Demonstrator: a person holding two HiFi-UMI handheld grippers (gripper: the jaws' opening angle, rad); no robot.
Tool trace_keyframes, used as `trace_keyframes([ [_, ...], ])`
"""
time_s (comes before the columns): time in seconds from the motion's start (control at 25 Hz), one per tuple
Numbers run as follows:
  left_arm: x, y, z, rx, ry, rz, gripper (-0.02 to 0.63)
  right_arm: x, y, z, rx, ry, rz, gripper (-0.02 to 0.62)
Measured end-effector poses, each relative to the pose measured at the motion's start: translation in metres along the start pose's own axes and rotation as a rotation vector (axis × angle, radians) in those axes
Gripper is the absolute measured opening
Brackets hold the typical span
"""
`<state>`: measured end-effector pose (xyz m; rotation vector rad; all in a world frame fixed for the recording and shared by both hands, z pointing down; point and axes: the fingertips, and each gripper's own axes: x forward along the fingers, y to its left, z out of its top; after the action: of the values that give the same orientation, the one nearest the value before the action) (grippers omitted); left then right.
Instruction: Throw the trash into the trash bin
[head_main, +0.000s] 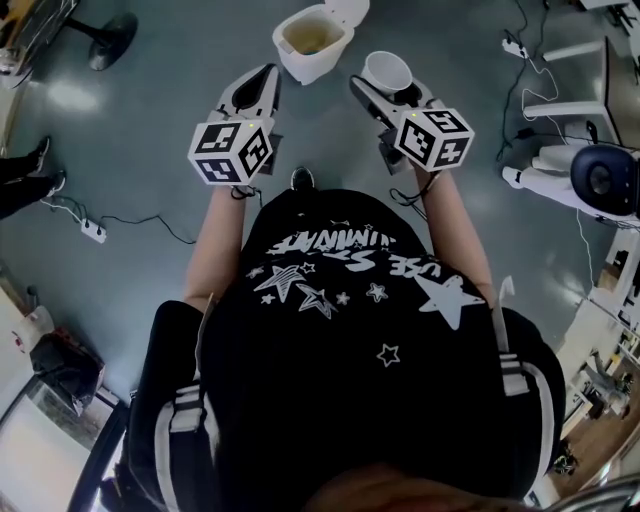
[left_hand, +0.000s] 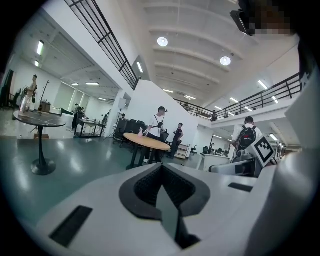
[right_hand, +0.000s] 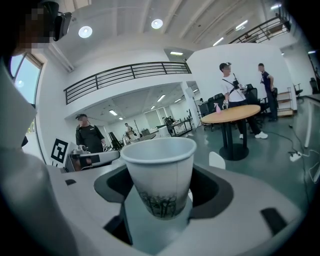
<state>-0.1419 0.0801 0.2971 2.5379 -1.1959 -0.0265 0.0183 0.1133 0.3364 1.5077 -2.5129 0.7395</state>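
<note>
A white paper cup (head_main: 388, 71) with a dark print low on its side (right_hand: 160, 175) stands upright between the jaws of my right gripper (head_main: 386, 88) (right_hand: 159, 200), which is shut on it. The white trash bin (head_main: 312, 42), lid flipped back, stands on the floor just ahead, between the two grippers; something yellowish lies inside it. My left gripper (head_main: 268, 76) (left_hand: 162, 172) is held level to the left of the bin, its dark pads pressed together with nothing between them. The bin does not show in either gripper view.
A power strip (head_main: 93, 230) and cables lie on the green floor at left. A white machine (head_main: 560, 170) and more cables are at right. A round table (left_hand: 146, 141) (right_hand: 231, 114) with people beside it stands farther off.
</note>
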Motion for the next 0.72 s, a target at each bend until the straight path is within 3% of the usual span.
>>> trace_keyframes([
  [0.32,0.023,0.046,0.010,-0.006,0.012,0.003,0.011,0.049,-0.006,0.010,0.003,0.022,-0.014,0.333],
  [0.72,0.072,0.055,0.009,0.012,0.035,0.012,0.011,0.085,-0.046,0.022,0.028,0.036,0.002,0.333],
])
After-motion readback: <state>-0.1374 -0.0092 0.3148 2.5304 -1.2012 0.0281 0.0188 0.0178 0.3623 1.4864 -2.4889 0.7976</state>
